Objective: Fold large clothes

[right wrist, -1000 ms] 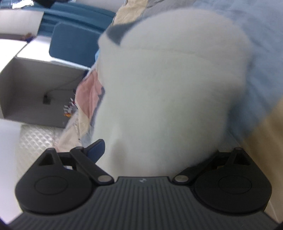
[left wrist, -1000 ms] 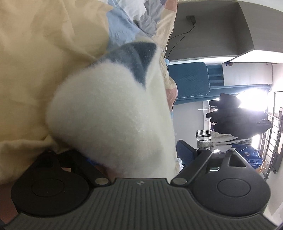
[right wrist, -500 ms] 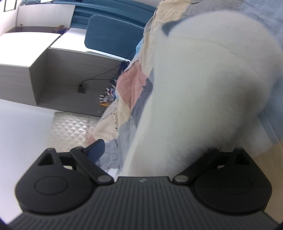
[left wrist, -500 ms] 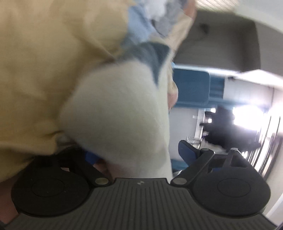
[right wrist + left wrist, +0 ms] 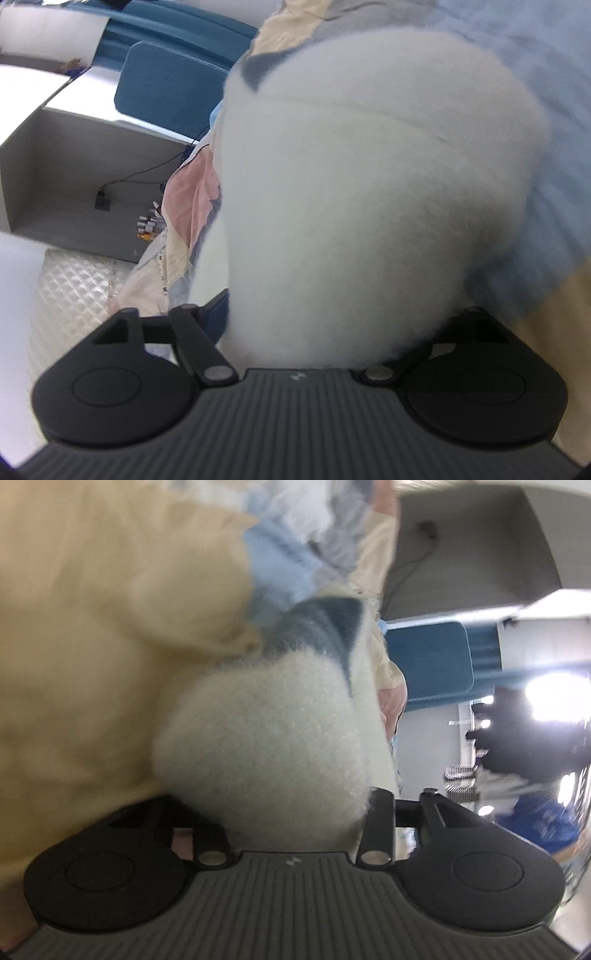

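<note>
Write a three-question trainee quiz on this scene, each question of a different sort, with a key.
1. True or false: the white fleece garment has a dark grey-blue patch at its top edge.
2. What does the garment rest against? A) patchwork quilt B) bare wooden floor C) glass table
3. What colour is the chair beyond the quilt?

Key: 1 true; 2 A; 3 blue.

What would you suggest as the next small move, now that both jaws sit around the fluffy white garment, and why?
Probably finish closing both jaws before lifting. The white fleece garment bulges between the left gripper and the right gripper, whose jaws have just been closing. The fingertips are buried in the pile, so a firm grip is not confirmed, and it still rests on the patchwork quilt.
</note>
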Available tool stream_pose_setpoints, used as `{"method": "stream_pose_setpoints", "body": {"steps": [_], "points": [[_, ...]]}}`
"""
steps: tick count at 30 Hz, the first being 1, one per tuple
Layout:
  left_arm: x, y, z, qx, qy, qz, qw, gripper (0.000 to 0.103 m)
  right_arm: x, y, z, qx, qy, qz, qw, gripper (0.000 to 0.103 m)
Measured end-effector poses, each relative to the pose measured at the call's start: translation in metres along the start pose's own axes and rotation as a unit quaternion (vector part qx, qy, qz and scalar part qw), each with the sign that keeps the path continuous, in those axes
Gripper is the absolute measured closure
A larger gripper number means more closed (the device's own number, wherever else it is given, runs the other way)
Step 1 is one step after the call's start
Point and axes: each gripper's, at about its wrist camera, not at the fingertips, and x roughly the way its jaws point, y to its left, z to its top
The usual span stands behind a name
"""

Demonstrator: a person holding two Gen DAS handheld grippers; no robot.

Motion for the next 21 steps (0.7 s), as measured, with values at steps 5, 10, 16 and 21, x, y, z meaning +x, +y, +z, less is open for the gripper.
{"method": "stream_pose_setpoints", "body": {"steps": [5, 10, 16, 21], "points": [[-0.009, -0.006, -0.005, 0.021, -0.009, 0.004, 0.9997, 0.064, -0.012, 0.009, 0.004, -0.047, -0.003, 0.008, 0.999, 0.062], [-0.029, -0.011, -0.012, 0.059, -0.022, 0.003, 0.9980, 0.064, -0.035, 0.020, -0.001, -0.095, -0.013, 0.024, 0.995, 0.067], [-0.075, -0.005, -0.030, 0.054, -0.027, 0.003, 0.9982, 0.064, -0.057, 0.026, -0.008, -0.107, -0.004, 0.047, 0.993, 0.067], [-0.114, -0.012, -0.048, 0.069, -0.038, -0.007, 0.9969, 0.064, -0.085, 0.027, -0.014, -0.122, -0.001, 0.063, 0.991, 0.067]]}}
